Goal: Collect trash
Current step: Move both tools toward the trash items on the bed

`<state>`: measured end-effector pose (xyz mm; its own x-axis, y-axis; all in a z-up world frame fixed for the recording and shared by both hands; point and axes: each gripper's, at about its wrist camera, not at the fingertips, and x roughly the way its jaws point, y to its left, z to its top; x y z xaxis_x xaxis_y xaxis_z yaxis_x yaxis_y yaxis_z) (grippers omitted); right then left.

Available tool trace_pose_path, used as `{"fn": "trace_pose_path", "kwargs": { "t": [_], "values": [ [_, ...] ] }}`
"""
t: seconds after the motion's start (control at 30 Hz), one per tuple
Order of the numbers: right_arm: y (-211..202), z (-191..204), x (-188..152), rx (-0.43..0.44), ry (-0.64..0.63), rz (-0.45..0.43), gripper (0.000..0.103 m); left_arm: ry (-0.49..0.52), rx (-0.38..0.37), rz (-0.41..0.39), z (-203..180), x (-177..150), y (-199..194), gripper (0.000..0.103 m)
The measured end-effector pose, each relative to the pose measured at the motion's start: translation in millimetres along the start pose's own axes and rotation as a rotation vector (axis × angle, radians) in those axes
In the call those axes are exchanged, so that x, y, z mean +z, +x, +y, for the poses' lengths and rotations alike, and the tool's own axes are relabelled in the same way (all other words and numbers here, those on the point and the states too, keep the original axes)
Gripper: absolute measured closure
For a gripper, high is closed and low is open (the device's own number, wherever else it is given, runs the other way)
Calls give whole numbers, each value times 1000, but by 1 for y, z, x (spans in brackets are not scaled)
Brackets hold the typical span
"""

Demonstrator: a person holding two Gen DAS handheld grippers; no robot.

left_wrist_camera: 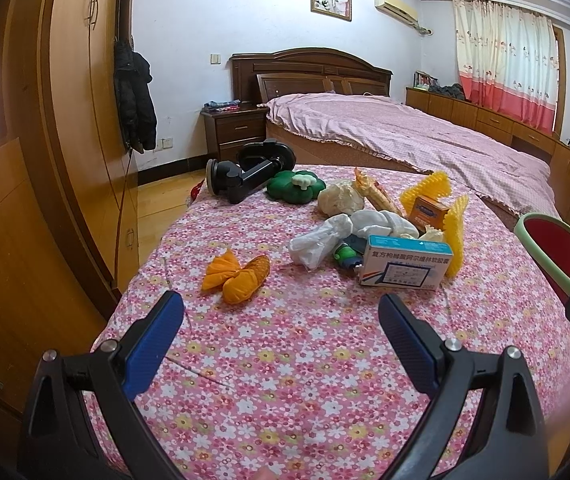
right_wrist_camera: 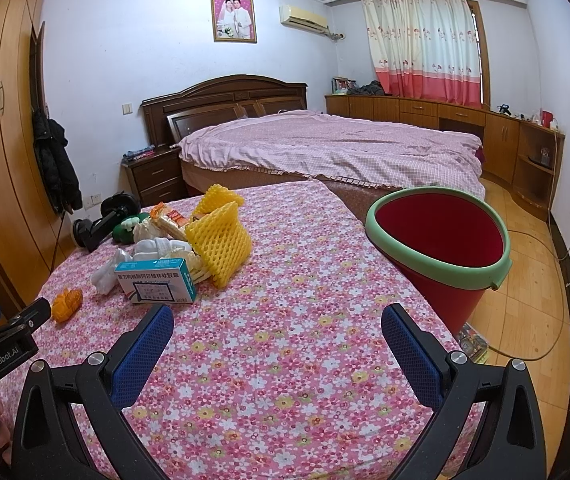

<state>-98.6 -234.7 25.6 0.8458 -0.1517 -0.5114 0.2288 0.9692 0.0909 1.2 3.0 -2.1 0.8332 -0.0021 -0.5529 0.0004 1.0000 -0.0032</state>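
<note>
Left gripper (left_wrist_camera: 281,316) and right gripper (right_wrist_camera: 277,328) fingers spread wide, holding nothing, above floral tabletop (right_wrist_camera: 285,360), trash pile (left_wrist_camera: 377,224) beyond, red bin (right_wrist_camera: 441,248) at right edge

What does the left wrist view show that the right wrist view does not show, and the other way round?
Only the left wrist view shows the left gripper head-on, open and empty, and the small orange box between the yellow foam nets.

Only the right wrist view shows the right gripper head-on, open and empty, and the whole red bucket standing tilted beside the table, with the cable on the floor.

Both show the flowered tablecloth, the blue-white medicine box, the orange wrapper and the bed.
</note>
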Motion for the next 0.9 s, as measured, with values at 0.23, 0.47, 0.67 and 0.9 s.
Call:
{"fn": "trace_pose_path", "kwargs": {
  "t": [0.23, 0.47, 0.67, 0.9],
  "values": [
    [0, 0, 0, 0, -1, 1, 0, 2, -1, 3, 1, 0, 0, 6],
    [1, -1, 1, 0, 0, 6, 0, -2, 3, 15, 11, 1, -3, 6],
    [9, -1, 0, 1, -3, 18, 0, 11, 9, 18, 10, 3, 2, 6],
    [22, 2, 3, 1, -22, 32, 0, 30, 5, 33, 10, 8, 12, 6]
  ]
}}
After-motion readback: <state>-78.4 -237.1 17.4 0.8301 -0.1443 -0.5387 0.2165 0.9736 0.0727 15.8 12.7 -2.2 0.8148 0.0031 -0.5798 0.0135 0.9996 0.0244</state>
